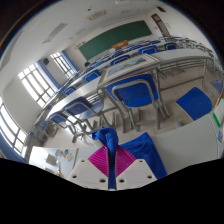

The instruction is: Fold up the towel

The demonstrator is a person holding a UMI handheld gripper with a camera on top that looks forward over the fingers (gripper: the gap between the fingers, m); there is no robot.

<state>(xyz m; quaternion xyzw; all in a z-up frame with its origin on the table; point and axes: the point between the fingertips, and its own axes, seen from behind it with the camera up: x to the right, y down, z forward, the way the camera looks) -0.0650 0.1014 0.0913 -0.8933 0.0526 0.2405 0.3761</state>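
Note:
My gripper [110,152] is shut on a blue towel [107,133]. A thin strip of the blue cloth runs down between the two magenta pads [98,158], which press together on it. The rest of the towel bunches up just ahead of the fingertips, with some white marking on it. The gripper is lifted and tilted, so the room beyond looks slanted. How the rest of the towel hangs is hidden from view.
This is a classroom. Rows of desks with blue chairs [133,95] stand beyond the fingers. A green chalkboard [108,42] is on the far wall. Windows [38,82] line the left wall. A white desk surface [50,157] lies to the left of the fingers.

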